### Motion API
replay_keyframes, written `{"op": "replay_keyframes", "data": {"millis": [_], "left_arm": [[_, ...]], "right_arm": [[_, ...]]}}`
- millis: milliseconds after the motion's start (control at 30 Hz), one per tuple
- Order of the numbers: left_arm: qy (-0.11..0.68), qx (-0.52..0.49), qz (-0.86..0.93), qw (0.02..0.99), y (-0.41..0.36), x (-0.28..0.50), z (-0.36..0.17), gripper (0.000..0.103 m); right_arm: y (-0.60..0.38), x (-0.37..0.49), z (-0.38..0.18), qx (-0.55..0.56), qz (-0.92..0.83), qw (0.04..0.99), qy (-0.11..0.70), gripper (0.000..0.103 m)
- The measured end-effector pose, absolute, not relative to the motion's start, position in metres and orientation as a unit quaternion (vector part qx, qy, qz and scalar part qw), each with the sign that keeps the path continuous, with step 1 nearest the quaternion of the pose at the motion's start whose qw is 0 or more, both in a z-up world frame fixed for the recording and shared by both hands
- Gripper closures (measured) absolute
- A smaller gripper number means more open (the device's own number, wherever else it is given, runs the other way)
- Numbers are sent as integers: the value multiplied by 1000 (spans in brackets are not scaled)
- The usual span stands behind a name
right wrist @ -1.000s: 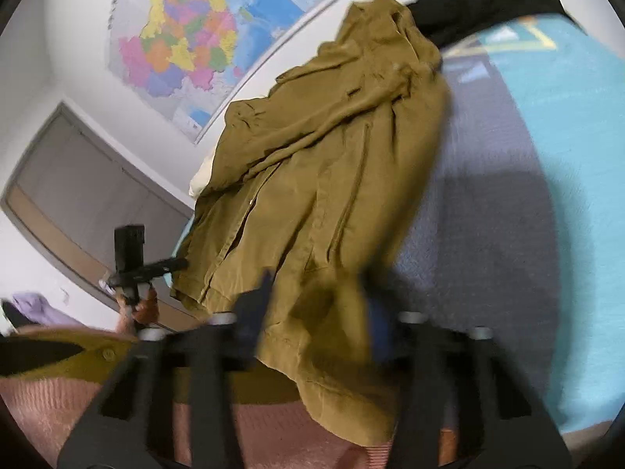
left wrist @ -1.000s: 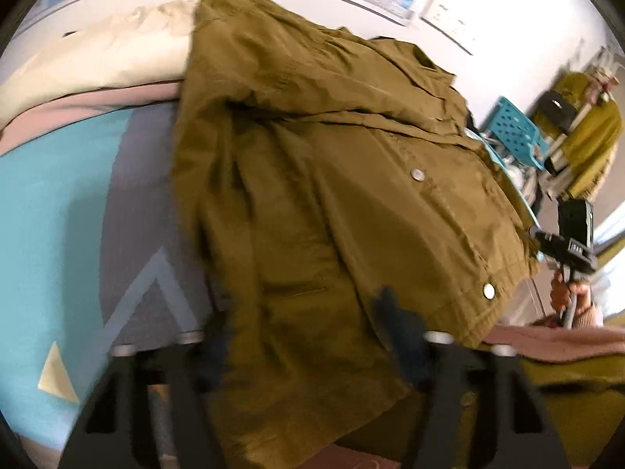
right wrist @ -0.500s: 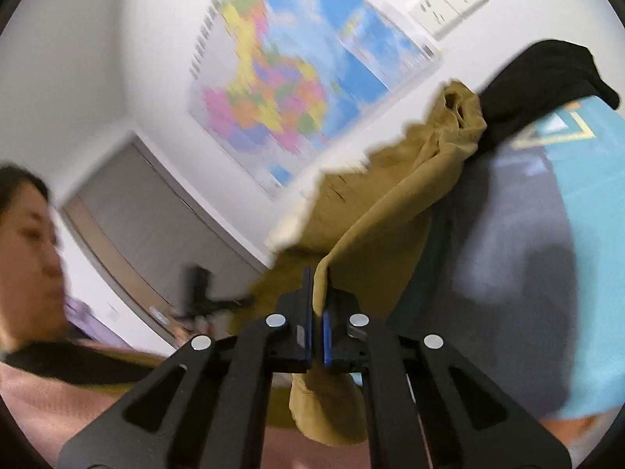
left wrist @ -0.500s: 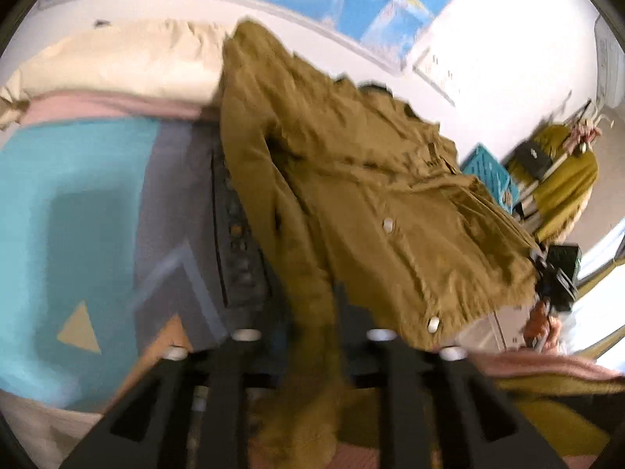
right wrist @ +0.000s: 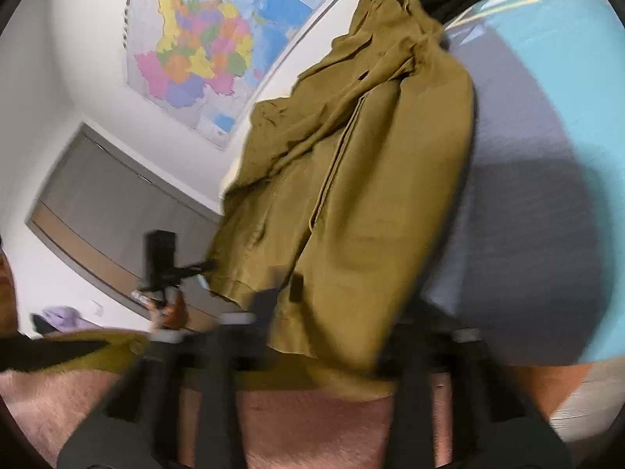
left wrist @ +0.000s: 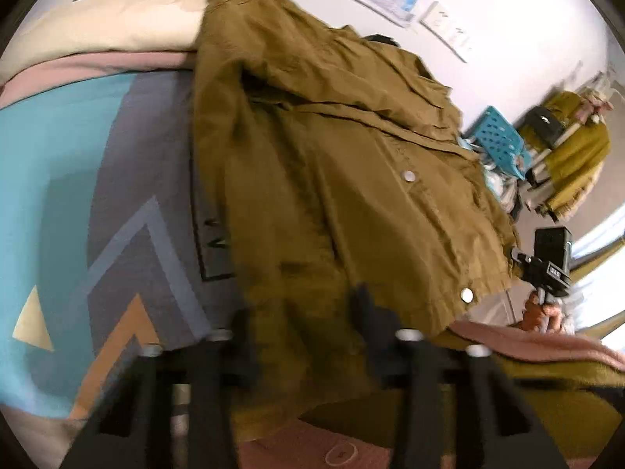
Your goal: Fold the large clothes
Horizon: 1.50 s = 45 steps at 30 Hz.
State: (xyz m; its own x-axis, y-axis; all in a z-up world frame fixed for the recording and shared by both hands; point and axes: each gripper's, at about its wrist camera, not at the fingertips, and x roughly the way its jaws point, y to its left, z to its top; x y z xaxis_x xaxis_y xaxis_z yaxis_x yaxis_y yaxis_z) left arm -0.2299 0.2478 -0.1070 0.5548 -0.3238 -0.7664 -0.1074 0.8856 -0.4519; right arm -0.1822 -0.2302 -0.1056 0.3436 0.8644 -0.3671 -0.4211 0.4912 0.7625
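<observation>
Left gripper (left wrist: 302, 324): my jaws have just been closing but stand apart, the hem of the olive jacket (left wrist: 332, 164) between them, no clamp that I can see. Right gripper (right wrist: 332, 312): jaws just been opening, apart, fabric draped between. Both views blurred. The jacket lies spread lengthwise on the patterned bed cover (left wrist: 58, 195), sleeves tucked in. My read: early, the main folds are not yet made.

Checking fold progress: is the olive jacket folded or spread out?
Mostly spread: the olive jacket lies full-length across the bed, snaps showing, hem over the near edge; no compact fold.
</observation>
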Motion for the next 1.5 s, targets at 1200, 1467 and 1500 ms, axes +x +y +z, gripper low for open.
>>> {"op": "replay_keyframes", "data": {"millis": [1200, 1467, 1500], "left_arm": [[348, -288, -97, 887, 326, -172, 43, 88], [374, -272, -77, 883, 339, -114, 52, 88], [377, -272, -76, 882, 340, -109, 52, 88]], "right_arm": [[-234, -74, 55, 332, 412, 820, 220, 98], [-228, -12, 50, 344, 391, 818, 245, 98], [-228, -5, 50, 347, 387, 817, 249, 98]]}}
